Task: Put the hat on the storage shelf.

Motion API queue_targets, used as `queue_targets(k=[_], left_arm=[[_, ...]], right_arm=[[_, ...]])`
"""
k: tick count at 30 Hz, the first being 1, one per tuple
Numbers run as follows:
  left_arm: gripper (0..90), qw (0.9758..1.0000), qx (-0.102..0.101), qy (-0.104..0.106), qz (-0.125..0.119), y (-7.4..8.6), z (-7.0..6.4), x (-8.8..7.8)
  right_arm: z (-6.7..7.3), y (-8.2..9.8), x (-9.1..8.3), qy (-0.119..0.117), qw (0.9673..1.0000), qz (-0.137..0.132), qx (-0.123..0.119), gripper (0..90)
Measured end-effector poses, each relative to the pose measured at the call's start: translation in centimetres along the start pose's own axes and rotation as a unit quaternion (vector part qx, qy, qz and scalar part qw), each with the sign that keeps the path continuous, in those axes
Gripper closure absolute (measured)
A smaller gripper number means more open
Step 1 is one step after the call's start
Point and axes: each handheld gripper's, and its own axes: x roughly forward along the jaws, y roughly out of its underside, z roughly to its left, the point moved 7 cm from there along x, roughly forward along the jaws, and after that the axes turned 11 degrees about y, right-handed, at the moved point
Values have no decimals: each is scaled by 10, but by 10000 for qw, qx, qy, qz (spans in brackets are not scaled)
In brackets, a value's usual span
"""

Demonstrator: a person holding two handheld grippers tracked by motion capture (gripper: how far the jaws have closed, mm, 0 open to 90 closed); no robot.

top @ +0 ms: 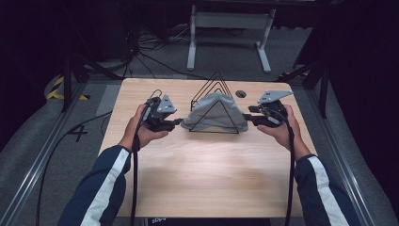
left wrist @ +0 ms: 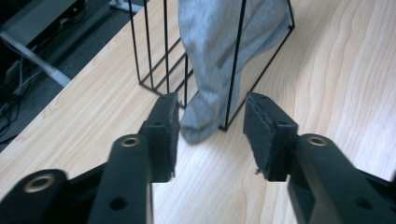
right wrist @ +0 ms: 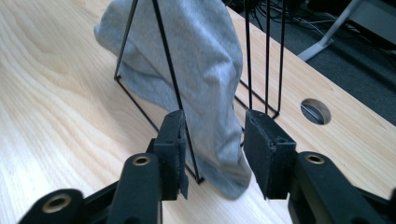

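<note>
A grey cloth [top: 215, 112] hangs draped over a black wire rack [top: 216, 84] near the far edge of the wooden tabletop [top: 202, 174], its long axis running from the left edge toward the right one. The left gripper [top: 179, 121] faces its left end and the right gripper [top: 246, 117] its right end, each about equally near. Both stand part-open and hold nothing; in the gripper views each cloth end lies in line with the gap, just beyond the pads.

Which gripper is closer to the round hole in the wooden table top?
Right. The right gripper is just below the round hole; the left gripper is across the black wire rack.
</note>
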Motion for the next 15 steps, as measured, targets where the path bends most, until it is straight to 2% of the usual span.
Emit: queue_targets(k=[2,4,6,10,12,14,15], left_arm=[[511,10000,11,-45,43,7,-4,-3],[478,9999,19,8,101,15,-9,-7],[448,9999,28,-59,149,22,-13,-11],[377,9998,17,-75,195,37,-23,-19],[355,9994,28,-80,333,50,-28,-24],[318,9991,-50,-84,411,63,-33,-26],[307,9991,-50,-84,411,63,-33,-26]], right_arm=[[0,5,-5,-20,10000,23,22,561],[0,11,-8,17,10000,69,-22,547],[0,17,-12,35,9999,109,-38,529],[1,32,-20,160,9996,208,-114,483],[2,42,-23,155,9996,223,-105,465],[3,55,-27,201,9994,254,-91,444],[4,62,-28,239,9992,299,-98,433]])
